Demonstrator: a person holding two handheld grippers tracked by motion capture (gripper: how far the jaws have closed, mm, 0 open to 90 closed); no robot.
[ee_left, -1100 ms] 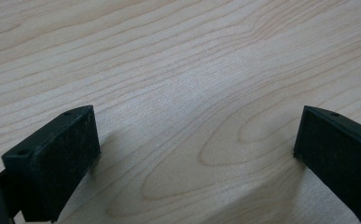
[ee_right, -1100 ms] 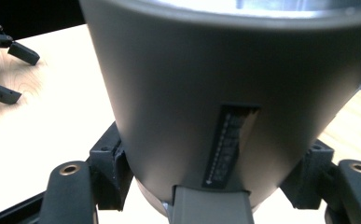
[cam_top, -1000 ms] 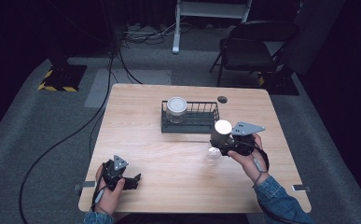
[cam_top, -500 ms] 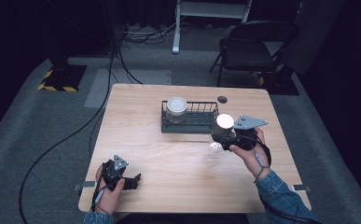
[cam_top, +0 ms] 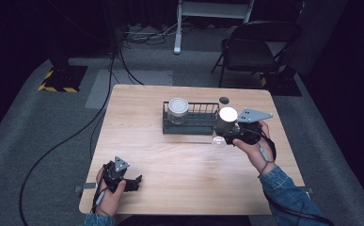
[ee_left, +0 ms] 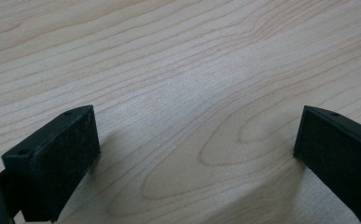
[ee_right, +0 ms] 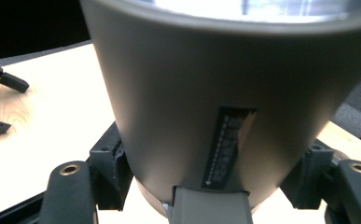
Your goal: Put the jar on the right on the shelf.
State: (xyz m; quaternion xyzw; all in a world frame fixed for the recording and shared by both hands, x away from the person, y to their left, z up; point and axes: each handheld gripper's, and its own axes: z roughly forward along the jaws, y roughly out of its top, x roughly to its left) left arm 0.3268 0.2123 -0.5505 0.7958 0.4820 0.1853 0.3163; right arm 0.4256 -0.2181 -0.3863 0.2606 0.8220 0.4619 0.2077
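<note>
table [cam_top: 179, 160] centre open, rack [cam_top: 191, 123] blocks far side

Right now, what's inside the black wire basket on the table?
One jar with a pale lid stands in the left end of the wire basket. The rest looks empty, though the cup held by the right gripper hides its right corner.

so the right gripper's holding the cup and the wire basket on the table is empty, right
Not quite. The right gripper does hold the cup, but the wire basket isn't empty: the high view shows a jar standing in its left end.
</note>
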